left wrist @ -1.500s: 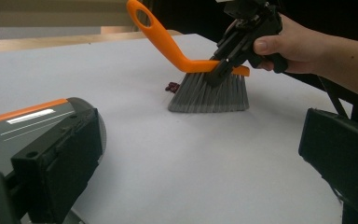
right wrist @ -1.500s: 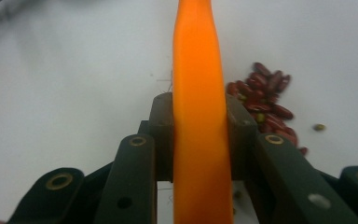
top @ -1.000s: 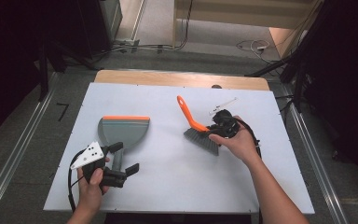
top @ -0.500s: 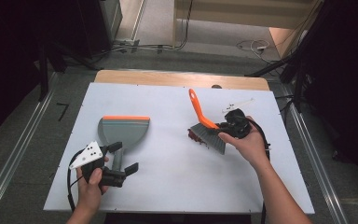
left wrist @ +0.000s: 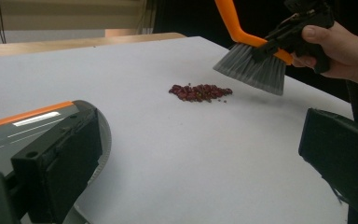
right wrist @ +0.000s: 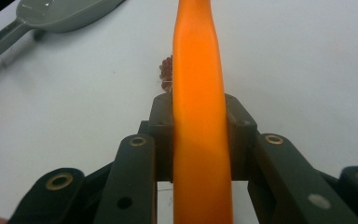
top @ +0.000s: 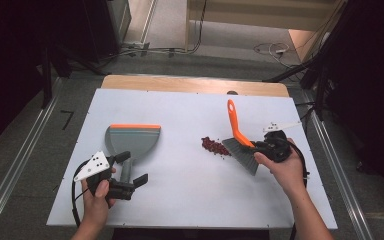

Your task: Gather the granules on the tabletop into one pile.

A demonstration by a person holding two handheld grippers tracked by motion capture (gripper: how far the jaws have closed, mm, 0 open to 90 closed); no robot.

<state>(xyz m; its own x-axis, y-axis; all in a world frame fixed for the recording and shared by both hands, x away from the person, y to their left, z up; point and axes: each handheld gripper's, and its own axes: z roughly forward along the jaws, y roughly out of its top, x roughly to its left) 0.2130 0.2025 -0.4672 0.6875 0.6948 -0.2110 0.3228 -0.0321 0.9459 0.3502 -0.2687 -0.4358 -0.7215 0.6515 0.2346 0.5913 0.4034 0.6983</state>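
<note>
— High view, nearest edge first: left gripper (top: 130, 184) held low at the near left of the white table (top: 180, 210), jaws spread wide, nothing between them.

— Confirmed from the left gripper view: one black jaw beside the grey dustpan (left wrist: 23, 128), the other well off to the right, bare table between.

— Dustpan position?

— Lay flat just beyond the left gripper in the high view (top: 130, 142), orange strip along its far edge, handle pointing near, toward the open jaws.

— Further out, to the right?

— Small heap of dark red beans (top: 215, 146) near mid-table, well apart from the dustpan. Just right of the heap, the grey bristles of the brush (top: 242, 152), tilted and lifted slightly above the surface.

— Right gripper (top: 262, 147)?

— Clenched on the brush, at the base of the orange handle. Seen closely in the right gripper view: both jaws pressed against the handle's sides (right wrist: 198, 140). Handle rose toward the far side.

— Beyond that?

— Wooden strip (top: 195, 85) along the table's far edge, then grey floor.
</note>
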